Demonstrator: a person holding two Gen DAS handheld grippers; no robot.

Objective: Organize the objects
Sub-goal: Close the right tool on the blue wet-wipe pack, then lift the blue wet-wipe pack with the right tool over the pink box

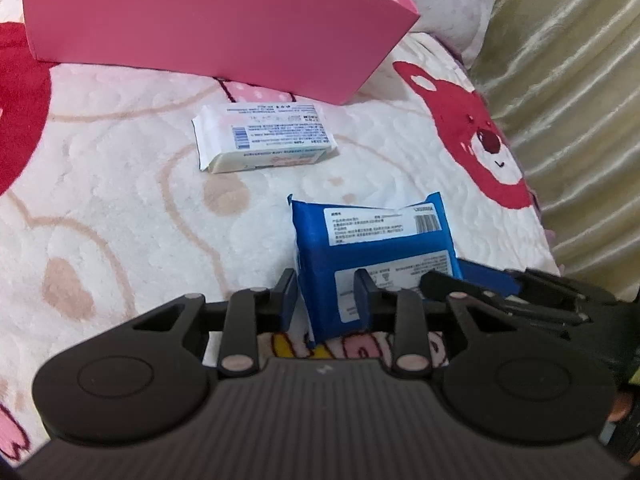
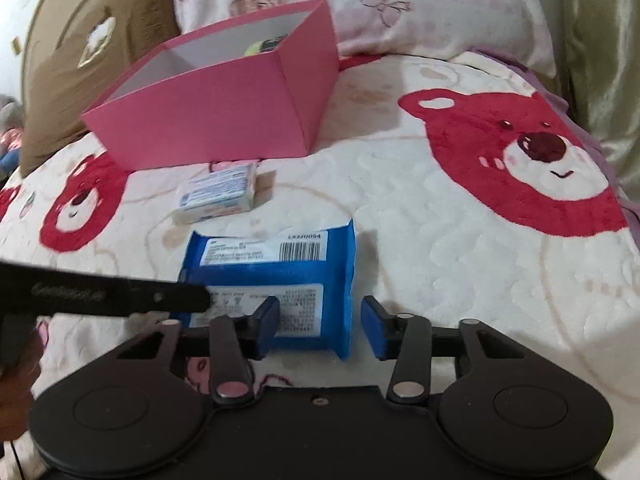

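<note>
A blue wipes pack (image 1: 372, 248) lies on the bear-print blanket, its label side up; it also shows in the right wrist view (image 2: 276, 276). My left gripper (image 1: 326, 296) is open around the pack's left end. My right gripper (image 2: 320, 320) is open around the pack's right end, and shows in the left wrist view (image 1: 520, 292) as a dark arm at the pack's right. A white tissue pack (image 1: 262, 138) lies farther off, also in the right wrist view (image 2: 220, 192). An open pink box (image 2: 224, 96) stands behind it.
The pink box wall (image 1: 200, 20) fills the far left of the left wrist view. A brown cushion (image 2: 92, 48) stands left of the box. A pale pillow (image 2: 400, 12) and green-gold fabric (image 1: 568, 100) border the bed at the back and right.
</note>
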